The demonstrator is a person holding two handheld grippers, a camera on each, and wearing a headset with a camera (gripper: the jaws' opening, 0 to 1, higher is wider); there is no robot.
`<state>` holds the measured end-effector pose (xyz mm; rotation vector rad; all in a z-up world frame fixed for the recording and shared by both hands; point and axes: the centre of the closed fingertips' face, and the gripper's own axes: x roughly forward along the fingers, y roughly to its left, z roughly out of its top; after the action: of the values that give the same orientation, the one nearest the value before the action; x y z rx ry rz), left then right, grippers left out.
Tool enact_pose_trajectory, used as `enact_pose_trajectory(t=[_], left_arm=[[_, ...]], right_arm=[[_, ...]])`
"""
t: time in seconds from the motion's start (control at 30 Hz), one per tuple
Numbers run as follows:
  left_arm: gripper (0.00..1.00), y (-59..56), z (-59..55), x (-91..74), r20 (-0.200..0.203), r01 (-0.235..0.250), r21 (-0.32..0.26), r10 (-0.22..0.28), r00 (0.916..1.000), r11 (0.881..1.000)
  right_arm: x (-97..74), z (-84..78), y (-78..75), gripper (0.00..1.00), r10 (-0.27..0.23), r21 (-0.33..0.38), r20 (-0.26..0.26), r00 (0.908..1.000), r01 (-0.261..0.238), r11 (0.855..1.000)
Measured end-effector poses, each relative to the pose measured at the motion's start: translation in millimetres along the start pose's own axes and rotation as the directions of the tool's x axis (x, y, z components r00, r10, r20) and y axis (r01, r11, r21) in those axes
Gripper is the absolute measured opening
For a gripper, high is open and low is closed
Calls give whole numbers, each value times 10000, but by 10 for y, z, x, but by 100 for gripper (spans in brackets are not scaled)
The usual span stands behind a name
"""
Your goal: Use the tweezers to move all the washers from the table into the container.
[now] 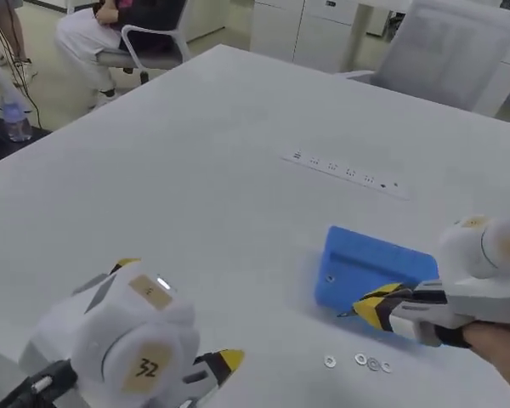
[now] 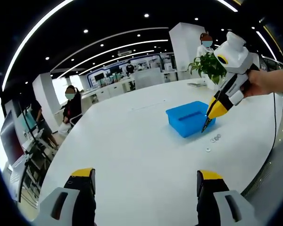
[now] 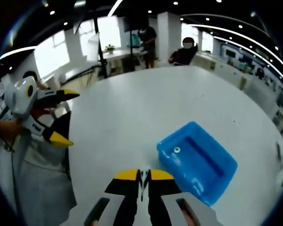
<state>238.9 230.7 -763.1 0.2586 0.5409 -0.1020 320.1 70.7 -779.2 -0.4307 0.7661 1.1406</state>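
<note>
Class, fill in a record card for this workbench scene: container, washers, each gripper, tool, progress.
container: blue container, open top, on the white table
inside it: one washer
on table: four washers in a short row beside the container's near side
left gripper: open, holding nothing
right gripper: shut on the tweezers, tips near the container's edge
progress: unfinished, four left to move

Four washers lie on the table at 6 o'clock of the container, one washer inside it. A socket strip lies at its 12 o'clock.
</note>
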Motion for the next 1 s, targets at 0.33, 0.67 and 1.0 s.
enact_pose_trajectory(t=[0.33,0.67,1.0], left_arm=[[90,0,-4,4,-28,-14,27,14,10000,10000],[90,-5,-13,10,-87,-10,88,11,10000,10000],[90,4,-11,9,-69,-35,41,36,10000,10000]], right_arm=[[141,-263,129,3,274,56,-772,9966,-270,9996],[150,-346,103,3,252,206,-1017,9945,-233,9995],[215,-328,124,3,312,170,-1357,9903,-292,9994]])
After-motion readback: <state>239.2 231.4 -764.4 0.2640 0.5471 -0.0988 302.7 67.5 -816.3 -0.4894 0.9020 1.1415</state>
